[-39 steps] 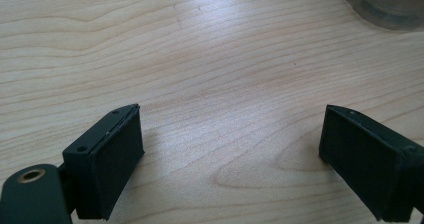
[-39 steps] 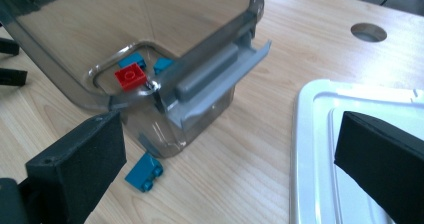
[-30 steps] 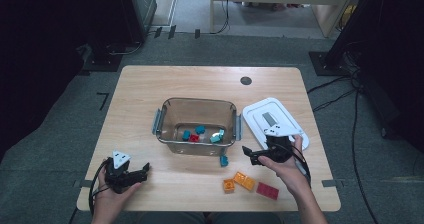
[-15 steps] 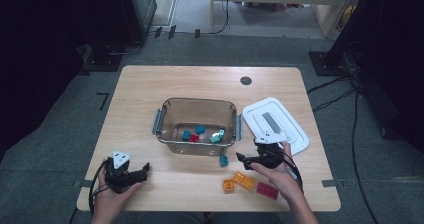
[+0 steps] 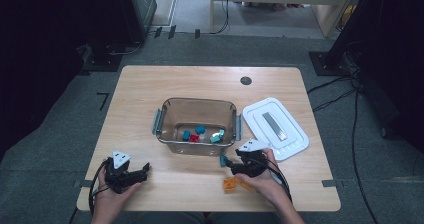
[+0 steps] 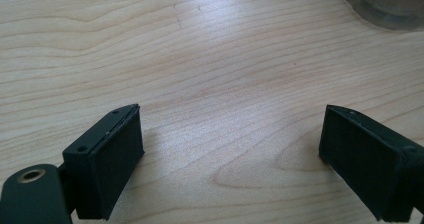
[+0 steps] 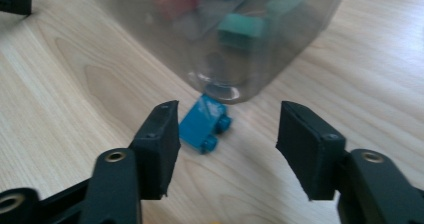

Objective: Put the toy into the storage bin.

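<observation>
Since the earlier frames, the right gripper (image 5: pixel 231 165) had travelled leftward from beside the white lid (image 5: pixel 276 128) to the near right corner of the clear container (image 5: pixel 196 125), while the left gripper (image 5: pixel 131 175) had stayed put near the table's front left edge.

At the left of the high view, the left gripper lay in the person's left hand (image 5: pixel 111 194) on the wooden table (image 5: pixel 140 94), well apart from the container. Its own view showed the jaws spread wide over bare wood, with nothing between them.

In the middle stood the clear container, with metal handles at both ends, holding several teal blocks (image 5: pixel 200 130) and a red block (image 5: pixel 194 138).

Just in front of its near right corner lay a small blue block (image 7: pixel 204 126), close against the container's rounded base; whether they touched could not be told. The right gripper's jaws stood wide open on either side of this block without touching it; the block sat nearer the left jaw in the right gripper view.

Just below the right gripper in the high view, orange blocks (image 5: pixel 231 184) lay on the table beside the person's right hand (image 5: pixel 262 181). Farther right, the white lid rested flat on the table, next to the container.
</observation>
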`<state>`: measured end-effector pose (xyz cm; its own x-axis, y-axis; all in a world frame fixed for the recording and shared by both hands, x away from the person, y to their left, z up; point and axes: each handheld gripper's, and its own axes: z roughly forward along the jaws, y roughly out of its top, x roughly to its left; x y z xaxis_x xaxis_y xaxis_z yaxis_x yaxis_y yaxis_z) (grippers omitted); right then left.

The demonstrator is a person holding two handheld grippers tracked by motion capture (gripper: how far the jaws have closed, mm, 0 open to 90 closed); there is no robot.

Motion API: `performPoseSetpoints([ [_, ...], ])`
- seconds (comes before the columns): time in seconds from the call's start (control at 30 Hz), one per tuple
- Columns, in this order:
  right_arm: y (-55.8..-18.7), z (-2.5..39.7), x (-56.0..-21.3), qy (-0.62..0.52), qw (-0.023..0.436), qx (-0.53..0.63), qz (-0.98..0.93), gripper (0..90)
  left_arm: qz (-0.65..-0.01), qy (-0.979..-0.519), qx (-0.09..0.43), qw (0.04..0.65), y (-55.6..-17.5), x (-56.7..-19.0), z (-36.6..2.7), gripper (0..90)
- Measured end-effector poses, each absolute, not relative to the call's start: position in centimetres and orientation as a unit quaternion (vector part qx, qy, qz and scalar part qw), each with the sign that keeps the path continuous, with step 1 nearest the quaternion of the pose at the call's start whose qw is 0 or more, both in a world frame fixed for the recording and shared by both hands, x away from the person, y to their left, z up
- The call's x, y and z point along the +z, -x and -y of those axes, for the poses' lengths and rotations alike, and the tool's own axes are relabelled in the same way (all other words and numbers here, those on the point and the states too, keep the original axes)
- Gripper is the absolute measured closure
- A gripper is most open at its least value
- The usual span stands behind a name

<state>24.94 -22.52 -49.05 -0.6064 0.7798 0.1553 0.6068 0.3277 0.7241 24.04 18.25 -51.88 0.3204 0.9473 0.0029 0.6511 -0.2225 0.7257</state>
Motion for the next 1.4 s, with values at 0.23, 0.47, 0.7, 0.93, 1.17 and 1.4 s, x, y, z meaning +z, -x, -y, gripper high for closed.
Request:
performPoseSetpoints([
  [0.23,-24.6,20.5,-49.8,-0.424,0.123,0.368,-0.818,47.6,-0.535,-0.747,0.231,0.32,-24.0,-51.9,-18.2,10.4],
  [0.47,-24.6,19.6,-50.1,-0.42,0.134,0.345,-0.828,52.4,-0.535,-0.747,0.231,0.32,-24.0,-51.9,-18.2,10.4],
  [0.7,-24.8,19.4,-50.4,-0.422,0.136,0.32,-0.837,64.3,-0.535,-0.747,0.231,0.32,-24.0,-51.9,-18.2,10.4],
  [0.93,-24.7,19.9,-50.4,-0.422,0.14,0.314,-0.839,67.7,-0.535,-0.747,0.231,0.32,-24.0,-51.9,-18.2,10.4],
  [1.17,-24.6,22.0,-49.7,-0.426,0.135,0.328,-0.832,67.7,-0.535,-0.747,0.232,0.32,-24.0,-51.9,-18.2,10.4],
  [1.4,-24.2,24.7,-49.5,-0.435,0.144,0.327,-0.827,67.8,-0.535,-0.747,0.231,0.32,-24.0,-51.9,-18.2,10.4],
])
